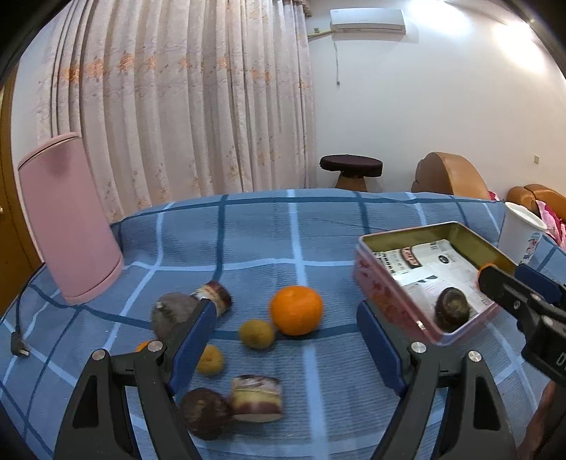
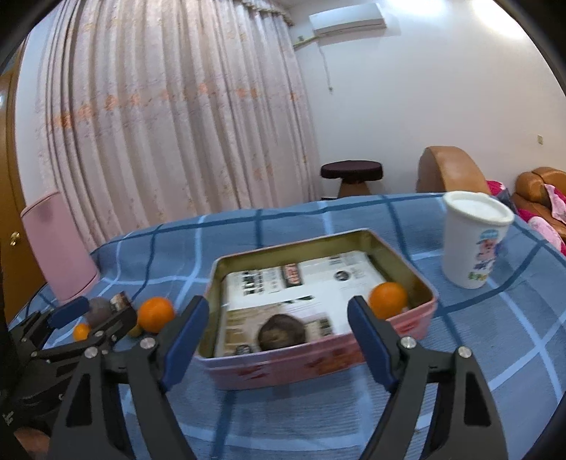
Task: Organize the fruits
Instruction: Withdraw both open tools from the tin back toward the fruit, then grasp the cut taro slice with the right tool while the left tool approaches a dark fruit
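Floral curtain point(image 1: 169, 106), white wall point(image 1: 442, 106)

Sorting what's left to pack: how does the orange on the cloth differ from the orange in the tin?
The orange on the cloth lies loose on the blue checked tablecloth, beside a small yellowish fruit. The orange in the tin sits on printed paper against the tin's right wall. Both are round, bright orange and ungripped.

A home living room: floral curtain point(image 1: 177, 99), sofa point(image 2: 537, 185), wall air conditioner point(image 1: 368, 20)
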{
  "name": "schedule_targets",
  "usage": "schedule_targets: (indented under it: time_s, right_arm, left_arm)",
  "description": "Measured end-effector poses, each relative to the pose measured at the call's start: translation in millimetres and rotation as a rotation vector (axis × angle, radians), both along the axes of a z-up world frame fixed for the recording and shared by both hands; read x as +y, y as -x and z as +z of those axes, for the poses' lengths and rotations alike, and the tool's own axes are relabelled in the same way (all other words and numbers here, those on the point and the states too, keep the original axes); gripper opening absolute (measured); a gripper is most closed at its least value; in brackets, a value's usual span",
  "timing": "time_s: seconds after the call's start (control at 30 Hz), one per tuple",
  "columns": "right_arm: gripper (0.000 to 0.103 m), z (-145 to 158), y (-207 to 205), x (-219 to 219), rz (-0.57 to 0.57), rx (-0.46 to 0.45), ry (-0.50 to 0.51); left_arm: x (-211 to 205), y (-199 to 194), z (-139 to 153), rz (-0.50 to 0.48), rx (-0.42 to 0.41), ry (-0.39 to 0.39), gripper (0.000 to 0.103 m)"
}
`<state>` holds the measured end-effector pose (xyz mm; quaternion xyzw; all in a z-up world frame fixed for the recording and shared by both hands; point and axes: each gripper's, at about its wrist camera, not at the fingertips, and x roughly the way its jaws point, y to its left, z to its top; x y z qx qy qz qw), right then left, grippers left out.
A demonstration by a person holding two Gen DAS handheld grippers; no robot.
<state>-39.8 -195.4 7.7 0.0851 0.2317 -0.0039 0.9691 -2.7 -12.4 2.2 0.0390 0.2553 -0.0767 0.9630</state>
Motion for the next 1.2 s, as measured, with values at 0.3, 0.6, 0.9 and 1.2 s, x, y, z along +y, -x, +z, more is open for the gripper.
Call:
schedule_targets:
  time_s: [0.3,0.6,0.9,1.2]
  right_arm:
    - [0.065,-4,-8,50,0.126,0.038,0.034]
    - [0.062,-16,-21,97,0.283,0.126,0.029]
    - [0.053,-32,-35,139,0.404,0.247,0.056]
    - [0.052,-39,-47,163,0.497,0.304,0.028]
  left_arm:
    - [37,-2,-2,0.039,0.013,-0.037,0.083]
    - [108,-10,-5,0.164,0.049,-0.001,0.083]
    - [140,-10,-9,0.191,0.092,0.068,0.083]
    - [132,-10,-12,0.165,0.119,0.048,0.083]
